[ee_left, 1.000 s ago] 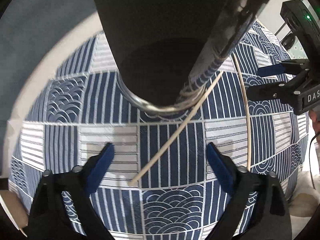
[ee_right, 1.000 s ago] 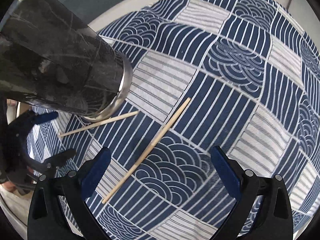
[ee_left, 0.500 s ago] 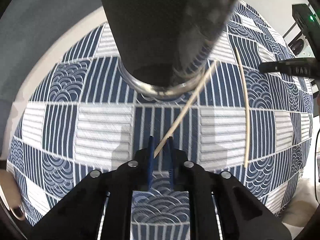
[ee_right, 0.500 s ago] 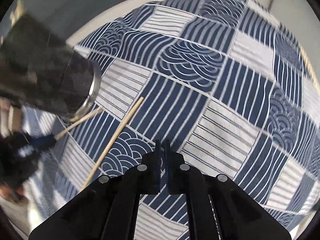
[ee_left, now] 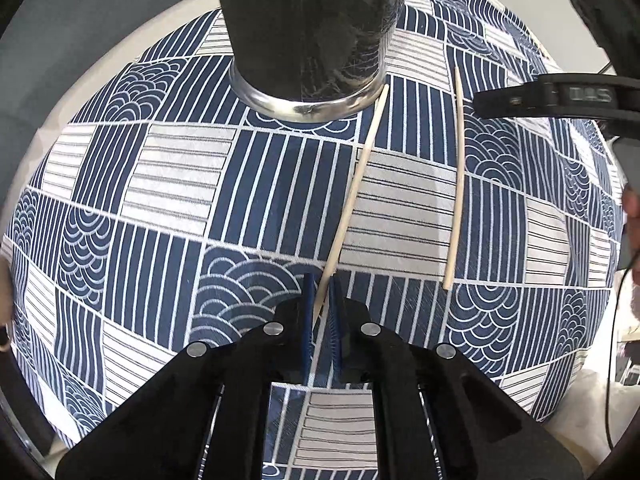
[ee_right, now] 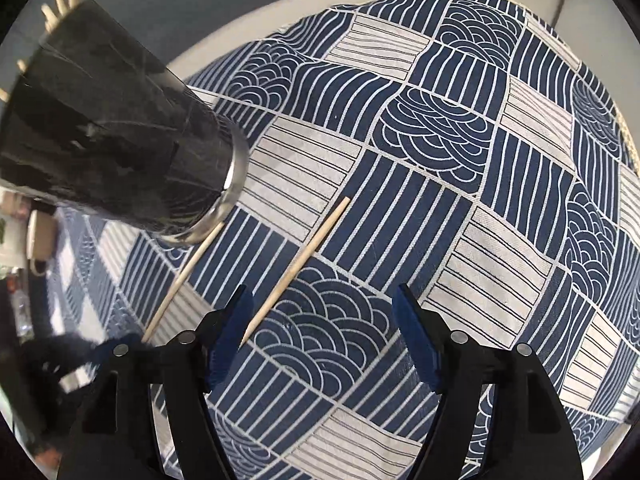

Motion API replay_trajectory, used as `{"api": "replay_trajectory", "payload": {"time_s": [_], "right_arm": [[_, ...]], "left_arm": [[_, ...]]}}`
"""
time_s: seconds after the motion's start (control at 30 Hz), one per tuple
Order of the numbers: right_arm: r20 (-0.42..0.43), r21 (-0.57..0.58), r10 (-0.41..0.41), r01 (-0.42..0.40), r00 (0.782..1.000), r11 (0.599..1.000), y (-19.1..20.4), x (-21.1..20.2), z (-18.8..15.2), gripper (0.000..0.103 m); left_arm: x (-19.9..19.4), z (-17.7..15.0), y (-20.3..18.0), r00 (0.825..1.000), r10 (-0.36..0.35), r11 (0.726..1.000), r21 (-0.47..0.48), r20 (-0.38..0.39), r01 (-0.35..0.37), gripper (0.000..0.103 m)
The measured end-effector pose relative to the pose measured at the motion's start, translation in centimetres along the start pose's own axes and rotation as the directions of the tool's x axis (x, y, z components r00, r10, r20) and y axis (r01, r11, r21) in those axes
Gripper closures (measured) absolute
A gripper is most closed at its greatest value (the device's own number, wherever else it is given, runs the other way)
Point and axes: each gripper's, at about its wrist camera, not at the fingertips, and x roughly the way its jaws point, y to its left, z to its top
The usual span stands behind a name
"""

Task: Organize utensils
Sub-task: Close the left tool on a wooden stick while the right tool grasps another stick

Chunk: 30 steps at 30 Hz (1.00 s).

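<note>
I am looking down over a blue-and-white patterned cloth [ee_left: 168, 184] that is covering the table under both tongs. Ahead of the left tongs [ee_left: 321, 300] a tall black holder [ee_left: 308, 32] with a shiny metal base is standing on the cloth; from the right tongs [ee_right: 324, 316] it is sitting ahead and to the left, with several sticks [ee_right: 60, 0] poking out of its top. My left tongs are pressed together, pinching the near tip of one chopstick [ee_left: 356, 188], which is lying on the cloth and reaching forward until its far end is touching the holder's base. My right tongs are spreading apart with nothing between the pads. The second chopstick [ee_right: 298, 266] is lying on the cloth just ahead of them, its near tip ending beside the left pad [ee_right: 232, 324], not touching the first chopstick.
</note>
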Motion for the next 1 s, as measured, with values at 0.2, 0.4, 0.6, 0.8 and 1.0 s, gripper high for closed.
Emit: {"api": "replay_trajectory", "payload": {"time_s": [0.2, 0.4, 0.6, 0.8, 1.0], "right_arm": [[0.017, 0.023, -0.115, 0.114, 0.993, 0.993, 2.0, 1.9, -0.2, 0.035], [0.075, 0.006, -0.198, 0.199, 0.977, 0.98, 3.7, 2.4, -1.1, 0.037], [0.127, -0.086, -0.169, 0.181, 0.977, 0.98, 3.5, 1.2, -3.2, 0.089], [0.101, -0.058, -0.141, 0.147, 0.985, 0.987, -0.5, -0.2, -3.8, 0.098], [0.081, 0.011, -0.047, 0.046, 0.996, 0.999, -6.0, -2.5, -4.4, 0.098]], "left_arm": [[-1.1, 0.0, 1.0, 0.999, 0.011, 0.999, 0.032, 0.045, -0.012, 0.059], [1.0, 3.3, -0.9, 1.0, 0.01, 0.993, 0.122, 0.024, -0.013, 0.051], [1.9, 5.0, -1.7, 0.999, 0.019, 0.99, 0.141, 0.034, -0.024, 0.061], [1.1, 4.4, -0.2, 1.0, -0.001, 0.997, 0.081, 0.028, -0.002, 0.091], [0.8, 1.8, 2.5, 0.988, -0.152, 0.986, -0.067, 0.012, 0.152, 0.096]]}}
